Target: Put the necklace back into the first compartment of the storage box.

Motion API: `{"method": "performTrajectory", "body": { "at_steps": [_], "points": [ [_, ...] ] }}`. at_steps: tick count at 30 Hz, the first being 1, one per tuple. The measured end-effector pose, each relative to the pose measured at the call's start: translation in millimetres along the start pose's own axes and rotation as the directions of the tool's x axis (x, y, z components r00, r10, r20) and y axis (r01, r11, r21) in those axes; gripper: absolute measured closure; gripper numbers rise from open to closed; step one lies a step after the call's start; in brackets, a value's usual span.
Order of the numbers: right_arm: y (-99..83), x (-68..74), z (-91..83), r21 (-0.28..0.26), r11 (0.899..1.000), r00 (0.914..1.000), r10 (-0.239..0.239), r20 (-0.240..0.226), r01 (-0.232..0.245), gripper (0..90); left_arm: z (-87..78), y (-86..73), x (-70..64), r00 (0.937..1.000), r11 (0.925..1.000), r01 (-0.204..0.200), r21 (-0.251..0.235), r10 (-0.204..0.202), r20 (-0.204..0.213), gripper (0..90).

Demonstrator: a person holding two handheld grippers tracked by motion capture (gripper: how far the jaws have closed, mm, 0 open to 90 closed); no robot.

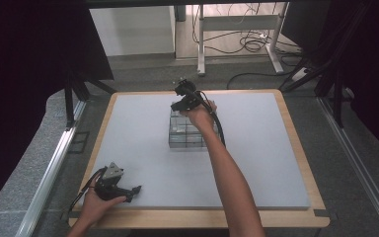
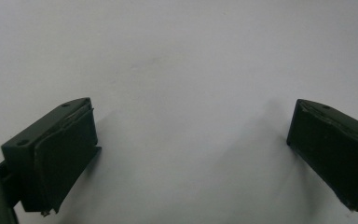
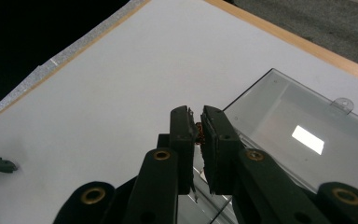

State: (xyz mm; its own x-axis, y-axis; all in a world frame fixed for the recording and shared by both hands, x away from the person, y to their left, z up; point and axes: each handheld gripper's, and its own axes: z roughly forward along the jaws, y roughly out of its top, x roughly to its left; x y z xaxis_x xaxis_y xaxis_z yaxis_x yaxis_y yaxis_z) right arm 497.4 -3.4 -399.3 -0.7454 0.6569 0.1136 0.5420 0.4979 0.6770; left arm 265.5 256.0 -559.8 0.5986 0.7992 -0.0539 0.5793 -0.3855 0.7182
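Pinching small brown item (image 3: 198, 133), right claw (image 3: 197, 122) above clear box (image 3: 303, 126).

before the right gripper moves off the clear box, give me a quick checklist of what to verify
1. Right gripper grip: jaws nearly closed on a small brown thing; what it is, cannot tell.
2. Hold secure: only a sliver shows between the pads; cannot tell.
3. Clear box position: sits mid-mat, well away from the edges; ok.
4. Box lid: clear panel seen beside the jaws; open or shut, cannot tell.
5. Left gripper: jaws wide apart, nothing between them, over bare mat; ok.
6. Left gripper clear of the box: rests near the front left corner of the mat in the high view, far from it; ok.
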Motion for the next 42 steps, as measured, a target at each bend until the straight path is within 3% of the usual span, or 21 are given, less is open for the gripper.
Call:
{"method": "performTrajectory", "body": {
  "at_steps": [14, 26, 42],
  "points": [
    [-24.9, -7.9, 32.8, 0.068, 0.997, 0.9994, 0.034, -0.006, -0.034, 80.9, -0.1, -0.1, -0.2, 1.0000, 1.0000, 0.002, 0.000, -0.002, 0.002, 1.6],
    [-44.1, -9.5, 58.7, 0.124, 0.992, 0.9993, 0.037, 0.009, -0.038, 80.8, -0.3, -0.1, -0.2, 1.0000, 1.0000, 0.000, 0.001, 0.000, 0.001, 1.7],
    [-56.5, -15.2, 77.9, 0.171, 0.984, 0.9984, 0.039, 0.041, -0.046, 80.2, -0.3, -0.1, -0.3, 1.0000, 1.0000, 0.001, 0.001, -0.001, 0.002, 1.7]
  ]
}}
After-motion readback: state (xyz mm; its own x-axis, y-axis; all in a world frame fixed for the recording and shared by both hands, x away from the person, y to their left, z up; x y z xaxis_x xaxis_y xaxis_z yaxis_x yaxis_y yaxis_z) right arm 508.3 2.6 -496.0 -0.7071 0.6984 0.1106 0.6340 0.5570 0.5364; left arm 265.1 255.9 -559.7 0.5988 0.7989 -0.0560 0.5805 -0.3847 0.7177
